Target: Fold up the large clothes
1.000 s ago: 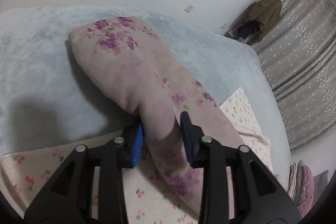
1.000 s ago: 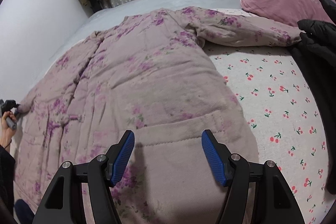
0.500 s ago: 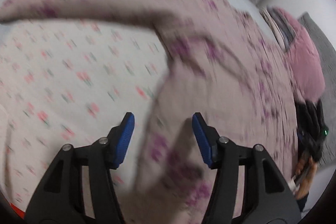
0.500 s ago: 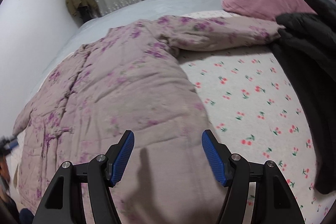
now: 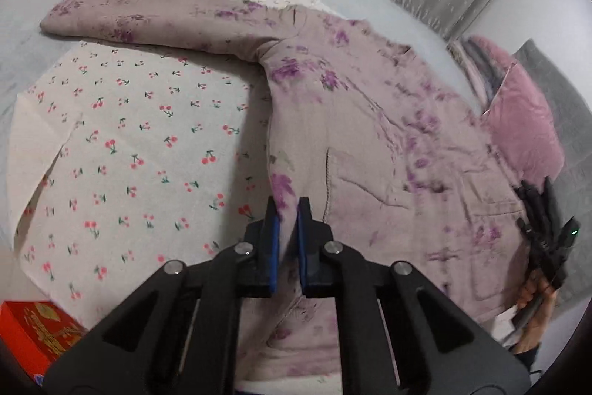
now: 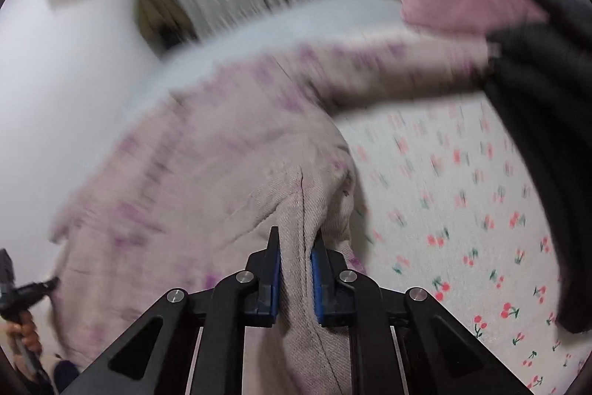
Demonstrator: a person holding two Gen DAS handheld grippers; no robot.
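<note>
Both the left claw (image 5: 288,210) and right claw (image 6: 295,245) clamp the floral coat (image 5: 370,143); only the left view is sharp.

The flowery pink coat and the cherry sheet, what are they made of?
The flowery coat looks like soft woven cotton, matte and padded: it lies thick and puffy, with stitched seams and a visible weave near the right tongs. The cherry sheet looks like thin, flat printed cotton with sharp creases. Neither fibre is certain.
</note>
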